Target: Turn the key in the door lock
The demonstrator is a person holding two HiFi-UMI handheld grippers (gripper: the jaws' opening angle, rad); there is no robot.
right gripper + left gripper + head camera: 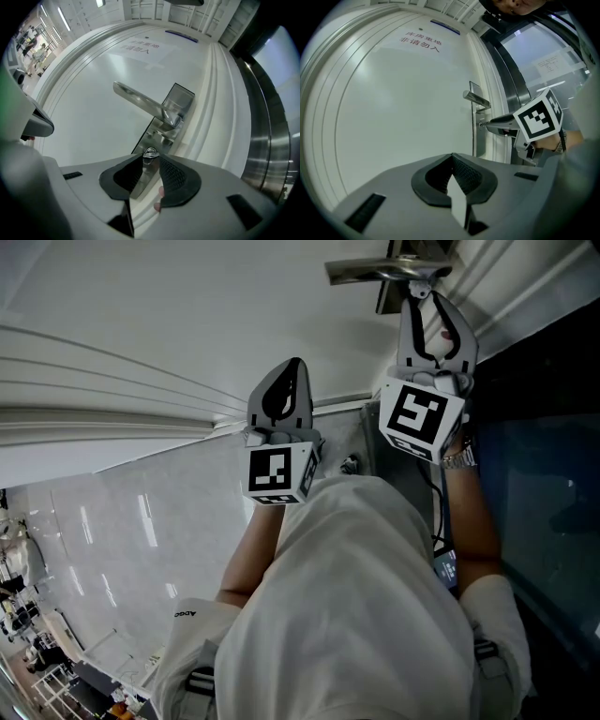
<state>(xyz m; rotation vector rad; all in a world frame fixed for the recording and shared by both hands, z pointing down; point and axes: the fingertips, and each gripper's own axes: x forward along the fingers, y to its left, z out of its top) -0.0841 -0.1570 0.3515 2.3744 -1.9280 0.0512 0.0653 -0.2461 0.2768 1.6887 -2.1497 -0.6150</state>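
Observation:
A white door (403, 108) bears a silver lever handle (145, 101) on a steel lock plate (161, 133). Below the handle, the key (150, 153) sticks out of the lock. Its round head sits between the tips of my right gripper (150, 158), which is shut on it. In the head view the right gripper (419, 294) reaches up to the plate just under the handle (384, 270), and the key is hidden there. My left gripper (294, 364) hangs apart to the left, facing the bare door panel. Its jaws are shut on nothing (451, 157).
A steel door frame (267, 140) and a dark glass panel (548, 484) run along the right of the door. A printed sign (419, 41) sits high on the door. The person's white shirt (356, 615) fills the lower head view, over glossy floor (122, 540).

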